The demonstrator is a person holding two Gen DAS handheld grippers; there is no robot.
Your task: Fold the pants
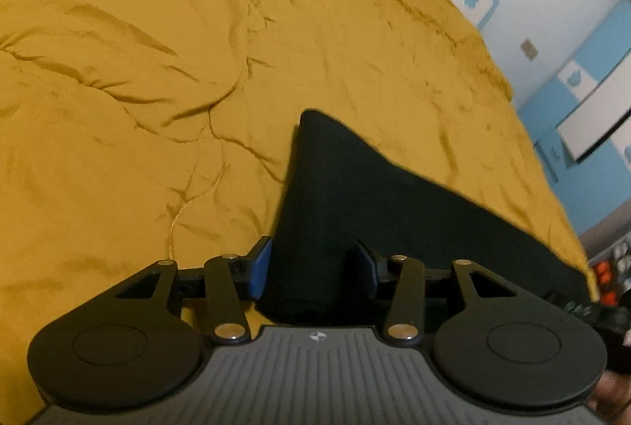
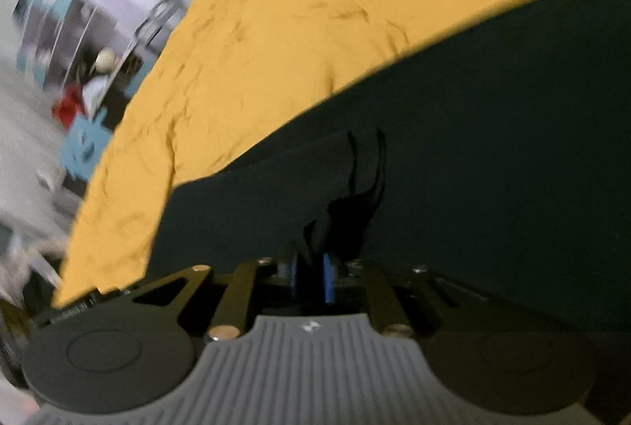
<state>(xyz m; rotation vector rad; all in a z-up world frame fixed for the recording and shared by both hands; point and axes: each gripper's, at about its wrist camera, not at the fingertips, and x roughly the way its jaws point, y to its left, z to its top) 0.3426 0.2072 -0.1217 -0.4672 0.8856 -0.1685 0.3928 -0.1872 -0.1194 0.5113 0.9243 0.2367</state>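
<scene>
Dark pants [image 1: 355,212] lie on the yellow bed cover [image 1: 138,90], near its edge. Risk: my left gripper [image 1: 311,271] has fingers spread around a cloth peak, not pinching; lifting now would drop that side and skew the fold. My right gripper [image 2: 311,279] has fingers pressed together on pants fabric; blur suggests motion, and a tug could slip it. Both hands sit low, pointing forward across the bed.

Dark pants [image 1: 355,196], draped over yellow bedspread [image 1: 157,70]
</scene>
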